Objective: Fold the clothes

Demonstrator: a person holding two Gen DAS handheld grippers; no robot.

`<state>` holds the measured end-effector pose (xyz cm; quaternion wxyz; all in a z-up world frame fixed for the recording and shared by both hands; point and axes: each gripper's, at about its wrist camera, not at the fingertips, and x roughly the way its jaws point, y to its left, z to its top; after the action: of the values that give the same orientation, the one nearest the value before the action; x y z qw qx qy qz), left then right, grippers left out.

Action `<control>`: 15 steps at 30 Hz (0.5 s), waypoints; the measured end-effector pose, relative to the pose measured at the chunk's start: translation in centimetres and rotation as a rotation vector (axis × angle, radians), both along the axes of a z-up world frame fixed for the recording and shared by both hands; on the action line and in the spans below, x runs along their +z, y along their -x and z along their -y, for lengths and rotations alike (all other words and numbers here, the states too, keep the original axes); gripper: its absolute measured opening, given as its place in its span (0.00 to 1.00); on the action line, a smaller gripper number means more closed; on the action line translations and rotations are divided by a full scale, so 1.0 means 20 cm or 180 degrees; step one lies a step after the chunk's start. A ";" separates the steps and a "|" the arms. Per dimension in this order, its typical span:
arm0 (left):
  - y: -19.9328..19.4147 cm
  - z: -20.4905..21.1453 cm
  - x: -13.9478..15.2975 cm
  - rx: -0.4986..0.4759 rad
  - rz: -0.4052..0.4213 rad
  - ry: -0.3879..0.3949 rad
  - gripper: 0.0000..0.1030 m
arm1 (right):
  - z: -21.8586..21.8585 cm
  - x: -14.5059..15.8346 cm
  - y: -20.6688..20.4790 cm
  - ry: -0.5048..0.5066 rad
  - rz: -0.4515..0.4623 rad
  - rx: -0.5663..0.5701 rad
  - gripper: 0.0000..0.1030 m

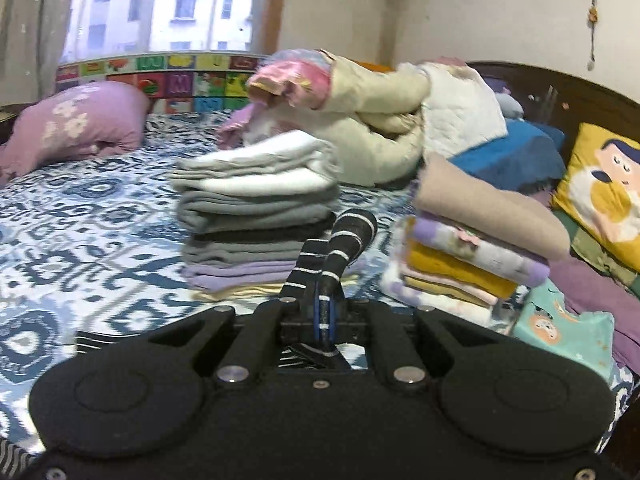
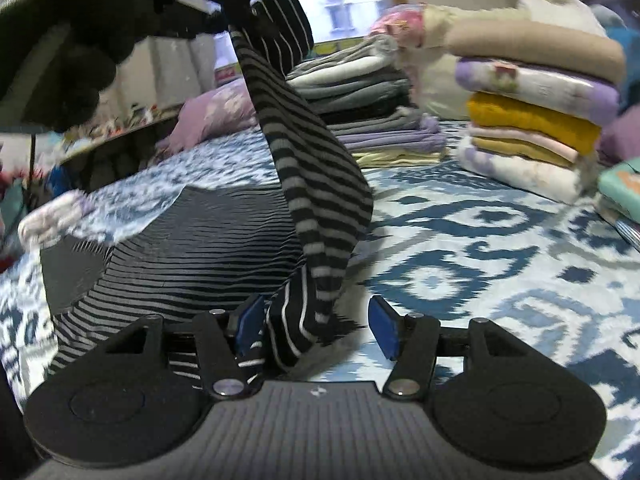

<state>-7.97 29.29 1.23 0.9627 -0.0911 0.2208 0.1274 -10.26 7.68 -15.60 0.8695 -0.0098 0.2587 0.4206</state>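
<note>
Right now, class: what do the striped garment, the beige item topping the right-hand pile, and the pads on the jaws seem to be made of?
Striped garment: soft knit, likely cotton jersey; it drapes limply and creases.
Beige item: thick, matte, fleece-like cloth, judging by its rounded fold; the exact fibre is unclear.
Pads: blue, smooth, probably rubber or foam, mounted on rigid black plastic arms.
</note>
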 end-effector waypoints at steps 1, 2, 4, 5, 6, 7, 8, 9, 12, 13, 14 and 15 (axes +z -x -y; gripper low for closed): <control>0.03 -0.03 0.01 0.0027 0.0022 0.0014 0.03 | -0.02 -0.01 0.01 0.0033 0.0031 0.0020 0.56; 0.06 -0.06 0.01 0.0062 0.0043 0.0042 0.03 | -0.05 -0.01 0.01 0.0085 0.0073 0.0037 0.56; 0.13 -0.13 0.01 0.0131 0.0083 0.0089 0.03 | -0.09 -0.02 0.04 0.0148 0.0115 0.0096 0.56; 0.16 -0.16 0.01 0.0166 0.0105 0.0118 0.03 | -0.12 -0.03 0.06 0.0206 0.0156 0.0121 0.56; 0.20 -0.19 0.01 0.0203 0.0131 0.0145 0.03 | -0.14 -0.03 0.07 0.0264 0.0197 0.0147 0.56; 0.24 -0.22 0.00 0.0238 0.0153 0.0168 0.03 | -0.16 -0.04 0.09 0.0343 0.0245 0.0164 0.56; 0.28 -0.25 0.00 0.0273 0.0174 0.0191 0.03 | -0.18 -0.05 0.11 0.0426 0.0311 0.0174 0.55; 0.31 -0.28 -0.01 0.0308 0.0195 0.0214 0.03 | -0.19 -0.05 0.12 0.0475 0.0355 0.0195 0.54; 0.44 -0.38 -0.04 0.0461 0.0269 0.0301 0.03 | -0.21 -0.07 0.15 0.0589 0.0490 0.0292 0.39; 0.49 -0.40 -0.06 0.0519 0.0305 0.0328 0.03 | -0.22 -0.07 0.16 0.0628 0.0533 0.0332 0.36; 0.54 -0.41 -0.08 0.0577 0.0340 0.0355 0.03 | -0.23 -0.07 0.18 0.0684 0.0599 0.0363 0.34; 0.59 -0.43 -0.10 0.0635 0.0375 0.0382 0.03 | -0.24 -0.08 0.20 0.0729 0.0661 0.0375 0.33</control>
<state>-19.68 37.93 -0.71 0.9493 -0.1774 0.1609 0.2035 -14.31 12.41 -17.12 0.8586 -0.1675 0.2126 0.4353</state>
